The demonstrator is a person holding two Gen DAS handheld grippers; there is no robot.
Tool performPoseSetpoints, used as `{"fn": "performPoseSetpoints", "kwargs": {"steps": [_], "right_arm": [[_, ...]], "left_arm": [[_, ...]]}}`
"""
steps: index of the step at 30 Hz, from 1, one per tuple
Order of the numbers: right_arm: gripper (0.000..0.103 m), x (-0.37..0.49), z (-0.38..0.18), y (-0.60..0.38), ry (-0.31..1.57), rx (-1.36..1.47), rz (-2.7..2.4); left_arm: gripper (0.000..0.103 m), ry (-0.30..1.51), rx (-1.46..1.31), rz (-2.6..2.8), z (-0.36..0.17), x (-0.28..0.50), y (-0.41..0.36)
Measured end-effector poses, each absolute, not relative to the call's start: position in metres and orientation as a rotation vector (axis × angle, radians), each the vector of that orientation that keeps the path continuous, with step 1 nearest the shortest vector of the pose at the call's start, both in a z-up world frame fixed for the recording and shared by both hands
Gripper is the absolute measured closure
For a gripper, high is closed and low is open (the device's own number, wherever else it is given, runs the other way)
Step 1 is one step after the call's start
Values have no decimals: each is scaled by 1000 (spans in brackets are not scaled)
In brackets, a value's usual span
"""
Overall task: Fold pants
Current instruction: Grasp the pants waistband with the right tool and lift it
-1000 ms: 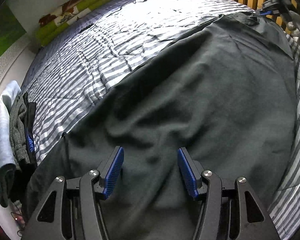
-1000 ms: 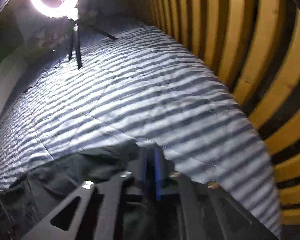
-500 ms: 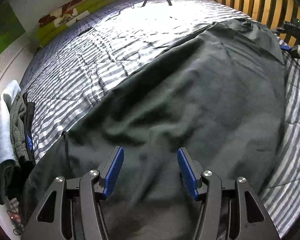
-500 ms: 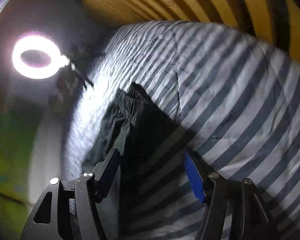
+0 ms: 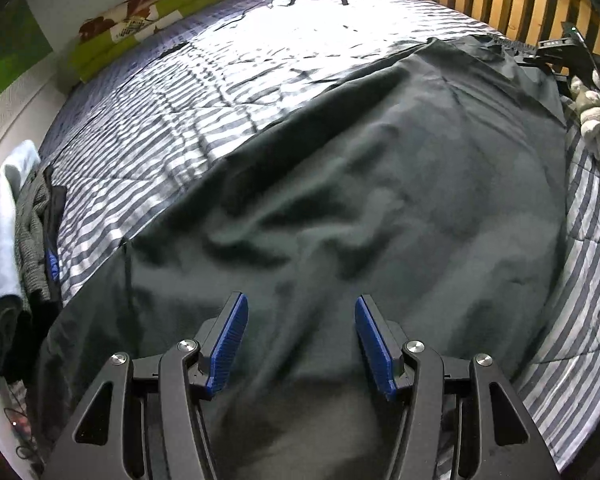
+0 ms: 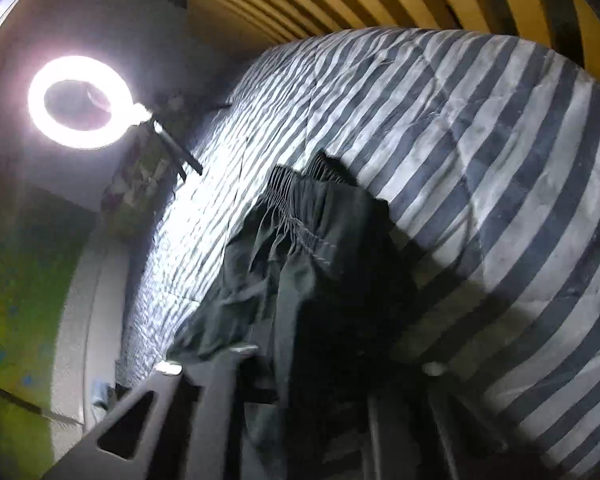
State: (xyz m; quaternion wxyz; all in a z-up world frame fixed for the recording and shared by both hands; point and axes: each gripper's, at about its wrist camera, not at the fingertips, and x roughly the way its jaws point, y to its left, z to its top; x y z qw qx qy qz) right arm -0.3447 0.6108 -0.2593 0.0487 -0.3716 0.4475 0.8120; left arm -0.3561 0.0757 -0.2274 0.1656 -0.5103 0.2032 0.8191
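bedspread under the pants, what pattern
Grey and white stripes on the bedspread, clearest in the right wrist view.

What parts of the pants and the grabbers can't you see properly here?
- Right gripper, right wrist view: its fingers are dark and blurred. The jaws are closing, but whether cloth is pinched cannot be told.
- Pants, left wrist view: the near end runs under the left gripper and off the bottom edge.
- Pile of clothes, left wrist view: squashed at the left edge, so the items cannot be told apart.
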Motion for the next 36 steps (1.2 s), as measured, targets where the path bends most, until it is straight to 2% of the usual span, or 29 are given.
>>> {"fn": "performPoseSetpoints", "kwargs": {"steps": [6, 9, 12, 15, 16, 19, 24, 29, 32, 36], "right_arm": [[100, -326, -197, 607, 1183, -941, 2629], [100, -306, -171, 612, 1064, -835, 2658], [100, -320, -191, 605, 929, -1001, 2582], [100, -314, -199, 604, 881, -1028, 2571], [100, -313, -198, 603, 867, -1029, 2567], [100, -309, -192, 603, 864, -1038, 2566], [100, -301, -159, 597, 865, -982, 2619], [100, -296, -125, 569, 866, -930, 2687], [100, -296, -104, 539, 839, -907, 2747], [100, -291, -70, 485, 759, -895, 2845]], "left_arm": [[43, 500, -1416, 2389, -199, -343, 47], [43, 525, -1428, 2407, -200, -341, 35], [43, 495, -1471, 2385, -215, -347, 29], [41, 663, -1504, 2397, -240, -357, 34], [40, 662, -1506, 2403, -242, -360, 34], [41, 538, -1517, 2457, -231, -365, 22], [40, 356, -1458, 2492, -195, -325, -5], [39, 144, -1411, 2621, -165, -283, -71], [39, 54, -1472, 2716, -175, -276, -129], [39, -21, -1741, 2567, -236, -285, -176]]}}
